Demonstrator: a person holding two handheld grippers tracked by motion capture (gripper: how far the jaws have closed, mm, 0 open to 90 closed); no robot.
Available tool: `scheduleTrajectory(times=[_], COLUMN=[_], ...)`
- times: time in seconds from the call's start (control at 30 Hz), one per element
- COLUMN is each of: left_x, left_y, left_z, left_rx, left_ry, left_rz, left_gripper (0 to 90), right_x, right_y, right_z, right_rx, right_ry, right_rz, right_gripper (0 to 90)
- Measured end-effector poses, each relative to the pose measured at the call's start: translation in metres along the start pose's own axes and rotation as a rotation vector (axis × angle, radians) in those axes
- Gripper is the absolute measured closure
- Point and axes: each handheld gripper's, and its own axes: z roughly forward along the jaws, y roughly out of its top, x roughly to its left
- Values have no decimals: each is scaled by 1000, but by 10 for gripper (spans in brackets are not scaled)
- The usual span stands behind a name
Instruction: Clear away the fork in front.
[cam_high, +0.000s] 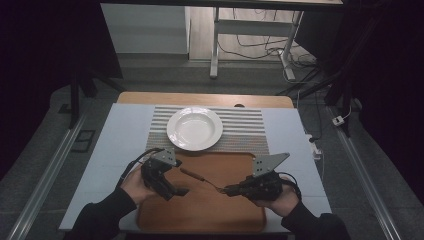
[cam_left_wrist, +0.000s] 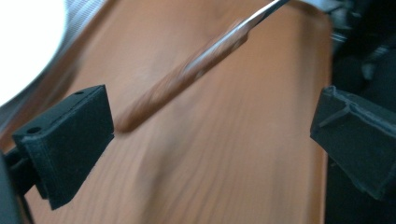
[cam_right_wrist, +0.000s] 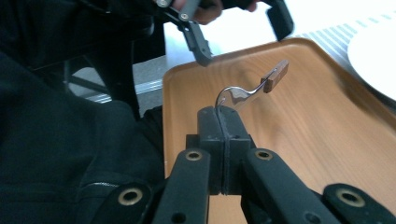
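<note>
High view: wooden tray (cam_high: 200, 210) on grey table (cam_high: 120, 140), dim room.

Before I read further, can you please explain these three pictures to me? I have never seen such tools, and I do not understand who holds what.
A person sits at a table and holds a black two-jaw hand tool, called a gripper, in each hand. The high view looks down from above: the left gripper is at the left, the right gripper at the right. The other two pictures come from small cameras that ride on the grippers and look along their jaws.

On the table lie a brown wooden tray, a grey striped placemat and, on the mat, a round white deep plate.

The right gripper view shows its jaws shut on the metal end of a piece of cutlery with a brown wooden handle, held above the tray. The left gripper view is blurred; its jaws stand wide open, the handle close to them, not gripped.
</note>
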Motion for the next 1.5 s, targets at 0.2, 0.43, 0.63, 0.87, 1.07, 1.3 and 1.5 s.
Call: scheduleTrajectory(times=[0.2, 0.43, 0.63, 0.87, 1.07, 1.3, 1.5], left_x=[-3, -14, -19, -23, -25, -23, -20], left_y=[11, 17, 19, 19, 16, 10, 3], left_z=[13, 20, 24, 29, 30, 30, 22], left_rx=[44, 95, 136, 171, 193, 213, 194], left_ry=[-19, -49, -79, -151, -197, -223, -177], left_rz=[105, 240, 311, 379, 444, 353, 247], left_gripper=[41, 319, 552, 719, 773, 797, 797], right_x=[2, 6, 8, 8, 7, 3, 0], right_y=[1, 2, 2, 0, -3, -7, -10], right_z=[3, 6, 9, 11, 14, 15, 4], right_rx=[3, 31, 45, 73, 84, 72, 28], right_ry=[47, 82, 122, 147, 140, 49, -99], right_rz=[-9, -34, -56, -68, -76, -39, 21], right_gripper=[897, 896, 897, 896, 866, 734, 547])
